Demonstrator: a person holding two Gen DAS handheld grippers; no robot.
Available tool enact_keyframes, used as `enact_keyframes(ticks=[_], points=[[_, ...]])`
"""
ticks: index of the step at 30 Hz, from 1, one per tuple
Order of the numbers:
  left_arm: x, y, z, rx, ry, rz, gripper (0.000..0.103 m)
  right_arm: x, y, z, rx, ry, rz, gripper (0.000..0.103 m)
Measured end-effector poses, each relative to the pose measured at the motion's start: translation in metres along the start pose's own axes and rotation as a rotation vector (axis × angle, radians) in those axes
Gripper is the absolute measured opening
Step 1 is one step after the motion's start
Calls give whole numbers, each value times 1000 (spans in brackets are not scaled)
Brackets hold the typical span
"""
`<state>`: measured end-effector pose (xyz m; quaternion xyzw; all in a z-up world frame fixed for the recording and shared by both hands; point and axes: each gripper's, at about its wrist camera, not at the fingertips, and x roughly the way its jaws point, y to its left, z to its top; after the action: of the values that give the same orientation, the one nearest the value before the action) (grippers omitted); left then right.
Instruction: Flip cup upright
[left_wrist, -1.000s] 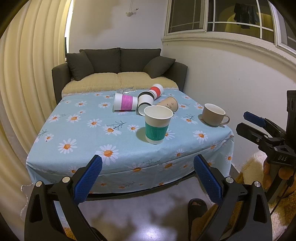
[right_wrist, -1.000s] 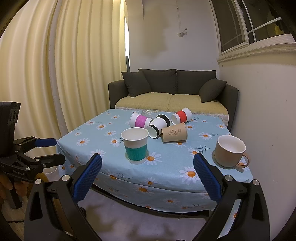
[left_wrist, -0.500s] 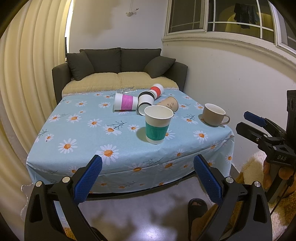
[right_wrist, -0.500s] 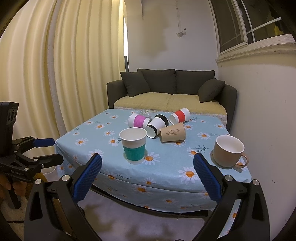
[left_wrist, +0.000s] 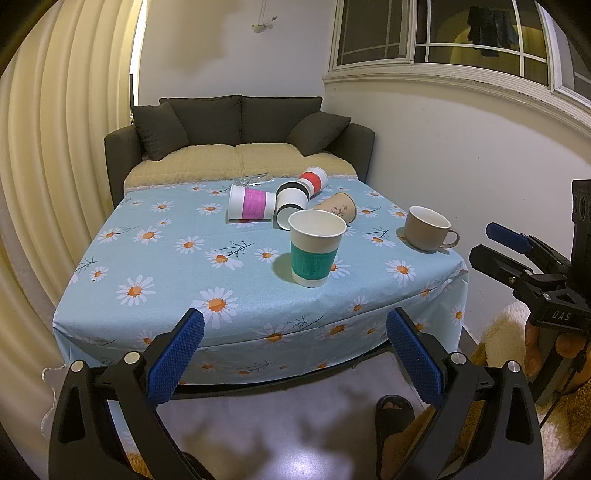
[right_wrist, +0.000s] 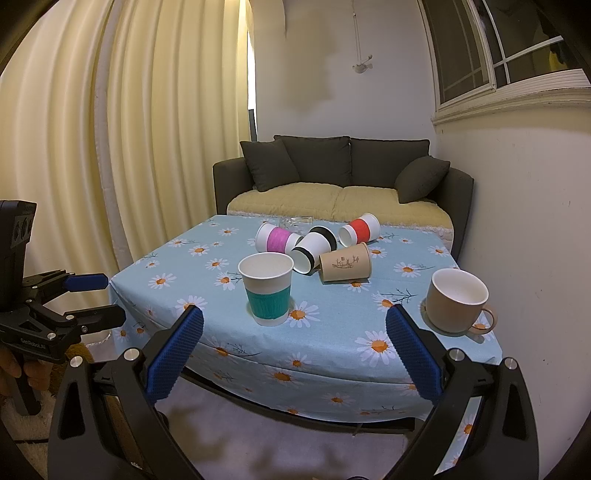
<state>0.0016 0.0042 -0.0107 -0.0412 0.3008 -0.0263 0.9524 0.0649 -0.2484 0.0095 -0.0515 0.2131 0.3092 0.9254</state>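
A green-banded paper cup (left_wrist: 315, 251) (right_wrist: 268, 288) stands upright near the table's front. Behind it several paper cups lie on their sides: pink-banded (left_wrist: 251, 203) (right_wrist: 277, 238), black-banded (left_wrist: 291, 203) (right_wrist: 314, 249), red-banded (left_wrist: 314, 180) (right_wrist: 360, 229) and brown (left_wrist: 338, 206) (right_wrist: 345, 263). A beige mug (left_wrist: 426, 229) (right_wrist: 456, 301) stands upright at the right. My left gripper (left_wrist: 295, 360) is open and empty, in front of the table edge. My right gripper (right_wrist: 295, 360) is open and empty, also short of the table, and shows in the left wrist view (left_wrist: 517, 254).
The table has a blue daisy cloth (left_wrist: 177, 266) (right_wrist: 391, 347). A dark sofa (left_wrist: 240, 147) (right_wrist: 343, 177) stands behind it, curtains (right_wrist: 110, 147) at the left, a wall (left_wrist: 461, 155) at the right. A sandalled foot (left_wrist: 393, 410) is on the floor. The left gripper shows in the right wrist view (right_wrist: 85, 299).
Both grippers stay open and nearly still. The right wrist view has drifted slightly, so the table sits a little lower and closer.
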Motion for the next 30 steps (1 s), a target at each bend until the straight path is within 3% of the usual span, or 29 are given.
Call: enact_keyframes(ticks=[30], points=[[-10,2,0,-14,-36,-4,96,-2,-1,0,0,-20,1,98]])
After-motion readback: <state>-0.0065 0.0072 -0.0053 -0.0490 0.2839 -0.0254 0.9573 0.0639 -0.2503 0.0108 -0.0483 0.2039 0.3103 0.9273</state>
